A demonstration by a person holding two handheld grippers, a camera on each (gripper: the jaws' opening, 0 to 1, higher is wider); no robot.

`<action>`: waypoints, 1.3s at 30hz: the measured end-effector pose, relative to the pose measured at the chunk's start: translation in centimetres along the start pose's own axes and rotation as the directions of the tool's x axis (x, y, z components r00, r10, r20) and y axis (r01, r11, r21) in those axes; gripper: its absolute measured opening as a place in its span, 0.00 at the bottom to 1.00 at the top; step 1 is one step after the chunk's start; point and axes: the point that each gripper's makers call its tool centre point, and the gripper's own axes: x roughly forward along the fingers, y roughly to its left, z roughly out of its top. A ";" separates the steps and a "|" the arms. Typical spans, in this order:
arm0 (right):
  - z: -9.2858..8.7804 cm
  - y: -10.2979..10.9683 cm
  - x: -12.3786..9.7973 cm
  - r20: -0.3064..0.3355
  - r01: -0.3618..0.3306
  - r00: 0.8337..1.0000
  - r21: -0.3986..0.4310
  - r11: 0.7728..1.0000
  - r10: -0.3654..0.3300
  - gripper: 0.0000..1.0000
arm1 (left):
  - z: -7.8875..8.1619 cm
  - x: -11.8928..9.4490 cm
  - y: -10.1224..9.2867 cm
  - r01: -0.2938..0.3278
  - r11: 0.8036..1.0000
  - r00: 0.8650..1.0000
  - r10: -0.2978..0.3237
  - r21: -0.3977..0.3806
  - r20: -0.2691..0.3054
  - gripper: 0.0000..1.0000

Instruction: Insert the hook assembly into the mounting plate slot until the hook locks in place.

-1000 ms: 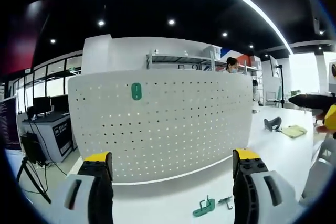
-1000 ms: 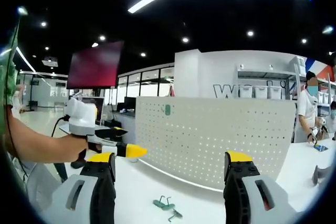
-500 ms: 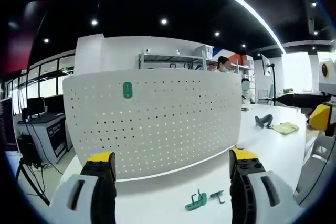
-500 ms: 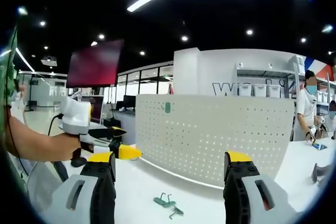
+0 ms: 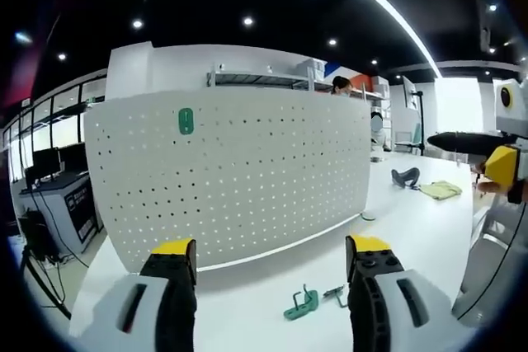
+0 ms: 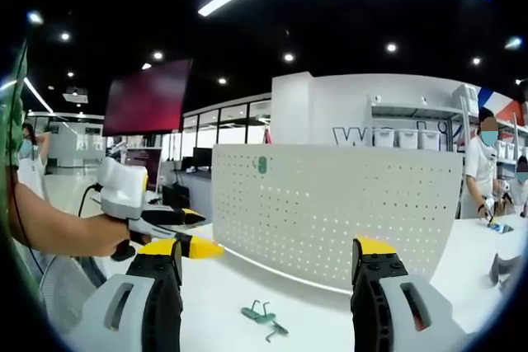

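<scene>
The green hook (image 5: 300, 305) lies flat on the white table (image 5: 412, 228), just in front of the foot of the pegboard (image 5: 239, 179), well below any of its holes. In the left gripper view its long side runs slantwise, low at the left and rising toward the right, with two short prongs sticking up. Just beside it, to the right, lies a small bare metal hook (image 5: 336, 293). In the right gripper view the green hook (image 6: 258, 313) stretches left to right with the metal one (image 6: 275, 333) close by.

The pegboard stands upright on the table, and a small green tag (image 5: 186, 121) sits on it near the top left.

The left gripper (image 5: 270, 257) hangs over the table edge, jaws spread wide with nothing between them. The right gripper (image 6: 270, 257) is likewise wide apart and empty. A hand (image 6: 99, 232) shows at the left of the right gripper view.
</scene>
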 end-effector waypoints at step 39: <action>-2.9 -1.5 0.2 -0.066 0.039 0.997 0.026 0.999 -0.037 0.86 | -12.7 6.5 -3.3 0.395 0.919 0.846 -0.367 -0.010 -0.387 0.51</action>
